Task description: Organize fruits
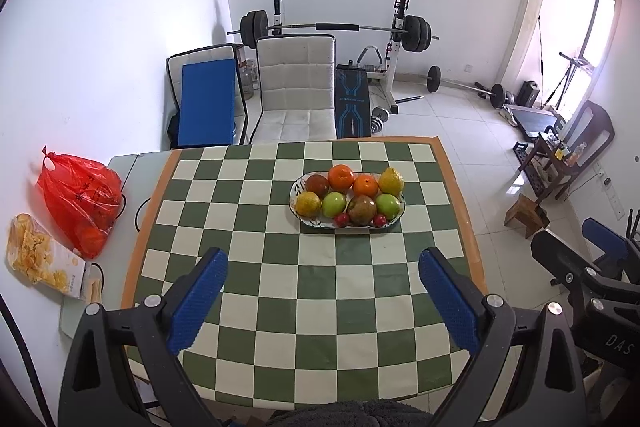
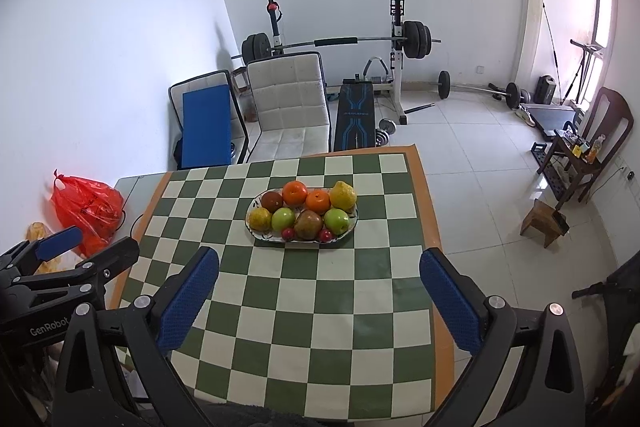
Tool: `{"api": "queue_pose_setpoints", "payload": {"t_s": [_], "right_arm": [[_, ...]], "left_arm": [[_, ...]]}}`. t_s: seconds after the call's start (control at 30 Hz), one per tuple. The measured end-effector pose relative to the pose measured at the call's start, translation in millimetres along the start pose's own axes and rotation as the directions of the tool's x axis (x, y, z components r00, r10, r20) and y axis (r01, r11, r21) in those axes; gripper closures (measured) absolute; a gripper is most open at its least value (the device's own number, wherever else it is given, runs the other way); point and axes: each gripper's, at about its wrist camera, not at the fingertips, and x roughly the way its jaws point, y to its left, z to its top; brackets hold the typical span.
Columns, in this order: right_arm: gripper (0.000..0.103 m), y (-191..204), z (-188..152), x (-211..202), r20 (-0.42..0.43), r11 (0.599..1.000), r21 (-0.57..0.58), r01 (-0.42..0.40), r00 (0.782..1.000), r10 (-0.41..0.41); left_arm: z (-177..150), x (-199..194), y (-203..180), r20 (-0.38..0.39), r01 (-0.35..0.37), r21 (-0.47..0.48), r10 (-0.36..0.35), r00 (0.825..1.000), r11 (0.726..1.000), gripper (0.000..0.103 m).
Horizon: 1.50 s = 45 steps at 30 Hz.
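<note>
Green and cream checks are covering the table (image 1: 280,291) in front of you, and the plate (image 1: 394,223) of fruits is sitting toward its far side, well apart from both tools. You are holding the left gripper (image 1: 323,301) and the right gripper (image 2: 319,301) above the near edge, each with its jaws spread wide and gripping nothing. Judging from how tidily the oranges (image 1: 341,177), pears (image 1: 391,181), green apples (image 1: 334,204) and small red fruits (image 1: 342,220) are lying in rows on the plate, you are either finishing or not yet starting; any next move is calling for a long reach forward to the plate. Your left view is showing a bag of chips (image 1: 38,259) beside the red bag (image 1: 80,201), while your right view is mostly hiding the chips behind the other tool.
</note>
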Motion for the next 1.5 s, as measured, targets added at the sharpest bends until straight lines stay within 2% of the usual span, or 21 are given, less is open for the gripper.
{"api": "queue_pose_setpoints", "payload": {"t_s": [0.07, 0.13, 0.37, 0.8, 1.03, 1.5], "right_arm": [[0.000, -2, 3, 9, -0.003, 1.000, 0.002, 0.001, 1.000, -0.001], [0.000, -5, 7, 19, -0.003, 1.000, 0.009, 0.006, 1.000, -0.006], [0.000, -14, 19, 82, -0.029, 1.000, 0.008, 0.029, 0.999, -0.029], [0.000, -23, 30, 183, -0.084, 0.998, -0.013, 0.067, 0.994, -0.068], [0.000, -27, 27, 205, -0.103, 0.997, -0.022, 0.075, 0.992, -0.077], [0.000, -28, 20, 208, -0.106, 0.996, -0.031, 0.083, 0.991, -0.086]], "left_arm": [[4, 4, 1, 0.004, -0.006, -0.003, 0.006, 1.000, 1.000, 0.005], [8, 11, 3, 0.011, -0.014, -0.007, 0.014, 1.000, 1.000, 0.000], [20, 47, 8, 0.019, -0.066, -0.018, 0.066, 0.998, 0.998, 0.000], [27, 125, 4, -0.066, -0.107, 0.002, 0.106, 0.992, 0.994, 0.000], [26, 142, -1, -0.083, -0.120, 0.013, 0.120, 0.989, 0.993, 0.000], [25, 147, 3, -0.095, -0.116, -0.003, 0.115, 0.989, 0.993, 0.000]]}}
